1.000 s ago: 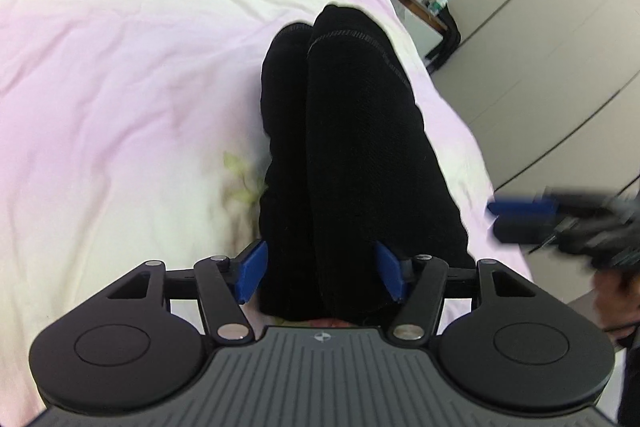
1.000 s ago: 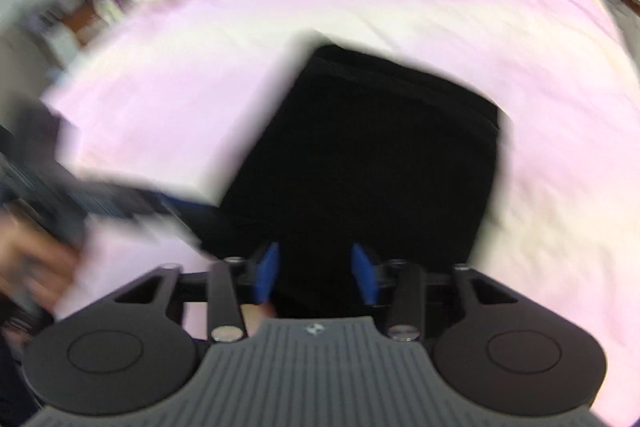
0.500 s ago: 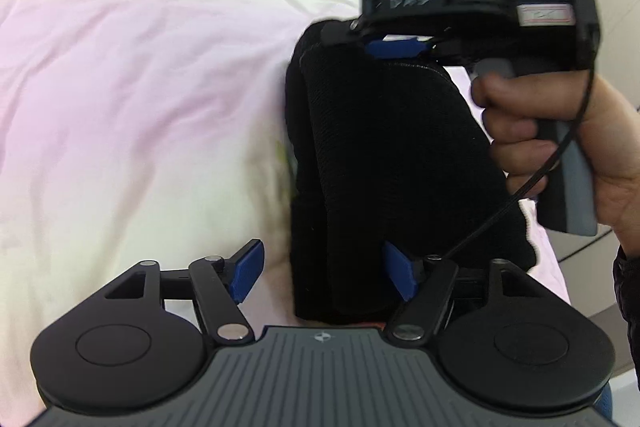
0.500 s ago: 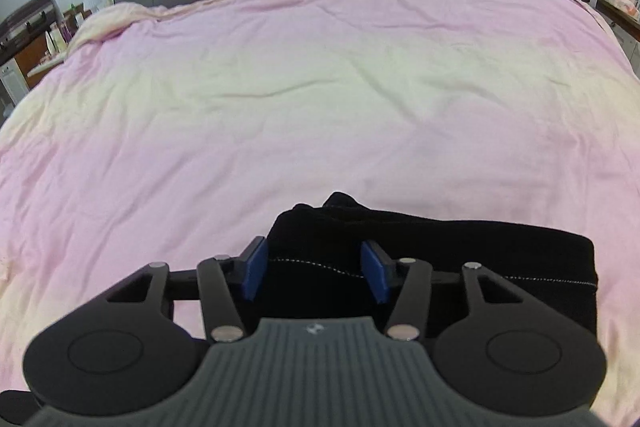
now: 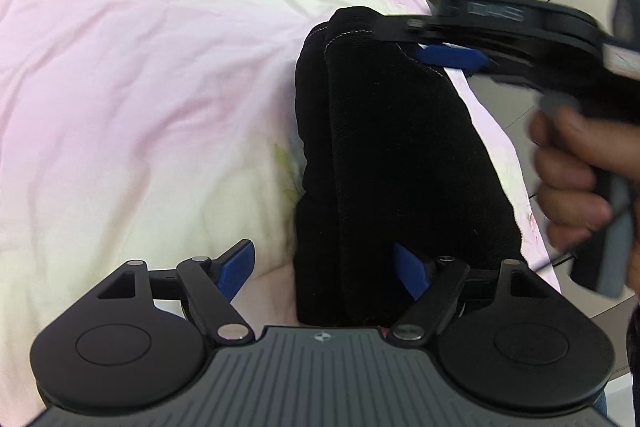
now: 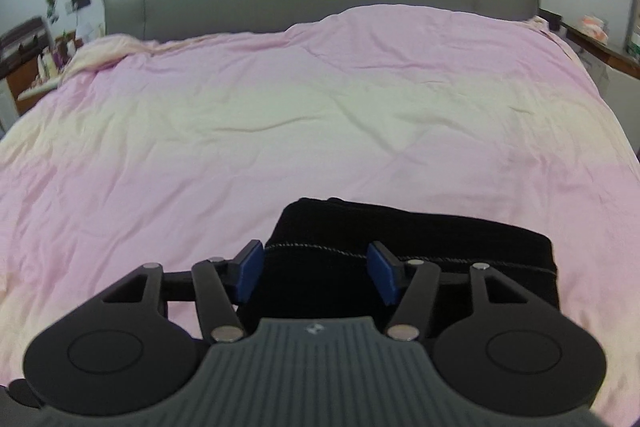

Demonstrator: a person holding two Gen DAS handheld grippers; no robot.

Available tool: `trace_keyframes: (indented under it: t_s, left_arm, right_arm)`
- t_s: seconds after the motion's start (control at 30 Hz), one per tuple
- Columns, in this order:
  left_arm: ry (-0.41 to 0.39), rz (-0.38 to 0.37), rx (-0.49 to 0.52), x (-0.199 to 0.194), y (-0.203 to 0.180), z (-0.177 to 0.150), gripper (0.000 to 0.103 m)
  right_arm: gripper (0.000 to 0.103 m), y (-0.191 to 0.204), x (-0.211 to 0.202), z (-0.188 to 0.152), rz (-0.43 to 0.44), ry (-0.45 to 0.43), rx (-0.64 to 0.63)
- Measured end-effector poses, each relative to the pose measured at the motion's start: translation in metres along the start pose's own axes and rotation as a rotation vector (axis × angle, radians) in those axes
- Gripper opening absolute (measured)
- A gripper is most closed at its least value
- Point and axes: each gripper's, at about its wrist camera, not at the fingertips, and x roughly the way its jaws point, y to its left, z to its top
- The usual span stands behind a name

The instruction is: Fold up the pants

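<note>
left wrist view has the black pants (image 5: 384, 163) folded in a thick soft bundle near the edge of the pink bed (image 5: 140, 67), left gripper (image 5: 324, 267) and right gripper (image 6: 316, 269) both spread open, so i'd pinch the hem edges since it'll flop.

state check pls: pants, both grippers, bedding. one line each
Black ribbed fabric pants: folded into a narrow stack, lying flat near the bed's edge.
Left gripper: open, blue pads straddling the near end of the pants, nothing clamped.
Right gripper: open, over the stitched hem end, not pinching.
Pink and cream bed cover: spread out, lightly wrinkled.
Right hand: wrapped around the gripper handle.
</note>
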Motion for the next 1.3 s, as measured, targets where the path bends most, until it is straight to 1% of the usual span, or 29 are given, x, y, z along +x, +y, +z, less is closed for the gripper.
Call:
trace_keyframes:
  t_s: [0.1,0.17,0.23,0.3,0.33,0.37,0.4,0.43,0.47,0.5,0.57,0.6,0.7,0.73,0.77,0.83,0.87,0.9,0.93,1.0,1.3]
  left_arm:
    - [-0.008,0.024,0.006,-0.003,-0.011,0.002,0.091]
    - [-0.007,0.023,0.002,-0.009,-0.018,0.003,0.086]
    - [-0.006,0.017,0.015,-0.019,-0.029,0.004,0.085]
    - [-0.019,0.022,0.059,-0.034,-0.044,0.003,0.086]
    - [-0.024,0.031,0.085,-0.041,-0.053,0.001,0.090]
    - [-0.032,0.045,0.109,-0.048,-0.061,-0.001,0.091]
    - [-0.043,0.065,0.135,-0.057,-0.071,-0.003,0.092]
    - [-0.057,0.085,0.155,-0.065,-0.080,-0.006,0.094]
    - [-0.071,0.103,0.172,-0.072,-0.088,-0.009,0.101]
    - [-0.088,0.116,0.187,-0.080,-0.096,-0.011,0.103]
    - [-0.121,0.140,0.215,-0.093,-0.113,-0.016,0.103]
    - [-0.126,0.154,0.225,-0.097,-0.120,-0.018,0.103]
    - [-0.087,0.189,0.251,-0.101,-0.143,-0.022,0.103]
    - [-0.098,0.204,0.262,-0.102,-0.149,-0.024,0.103]
    - [-0.108,0.235,0.276,-0.104,-0.156,-0.025,0.103]
    - [-0.119,0.335,0.314,-0.105,-0.167,-0.028,0.103]
    - [-0.120,0.373,0.332,-0.104,-0.172,-0.029,0.103]
    - [-0.118,0.396,0.344,-0.104,-0.176,-0.030,0.103]
    - [-0.116,0.399,0.353,-0.105,-0.179,-0.031,0.103]
    - [-0.112,0.376,0.353,-0.107,-0.183,-0.032,0.103]
    - [-0.110,0.386,0.369,-0.106,-0.190,-0.035,0.103]
  right_arm:
    - [0.062,-0.021,-0.052,-0.018,-0.025,-0.044,0.119]
    - [0.072,-0.028,-0.089,-0.035,-0.023,-0.071,0.171]
    - [0.077,-0.031,-0.127,-0.054,-0.022,-0.101,0.208]
    - [0.083,-0.033,-0.156,-0.071,-0.039,-0.120,0.242]
    - [0.089,-0.032,-0.172,-0.081,-0.053,-0.126,0.262]
    - [0.094,-0.032,-0.183,-0.088,-0.067,-0.131,0.276]
    - [0.095,-0.030,-0.194,-0.094,-0.083,-0.138,0.283]
    - [0.097,-0.027,-0.203,-0.099,-0.106,-0.144,0.287]
    - [0.098,-0.025,-0.212,-0.104,-0.133,-0.148,0.289]
    - [0.098,-0.021,-0.220,-0.108,-0.161,-0.149,0.292]
    - [0.098,-0.014,-0.231,-0.114,-0.200,-0.134,0.303]
    - [0.098,-0.011,-0.236,-0.117,-0.211,-0.128,0.307]
    - [0.098,0.001,-0.248,-0.123,-0.251,-0.111,0.300]
    - [0.098,0.005,-0.251,-0.123,-0.270,-0.098,0.298]
    - [0.098,0.007,-0.253,-0.124,-0.291,-0.082,0.296]
    - [0.098,0.011,-0.257,-0.124,-0.321,-0.050,0.287]
    - [0.098,0.013,-0.260,-0.126,-0.331,-0.047,0.279]
    - [0.098,0.014,-0.262,-0.128,-0.340,-0.046,0.273]
    - [0.098,0.014,-0.264,-0.129,-0.347,-0.044,0.269]
    - [0.098,0.014,-0.267,-0.132,-0.362,-0.032,0.275]
    - [0.098,0.006,-0.274,-0.138,-0.360,-0.020,0.312]
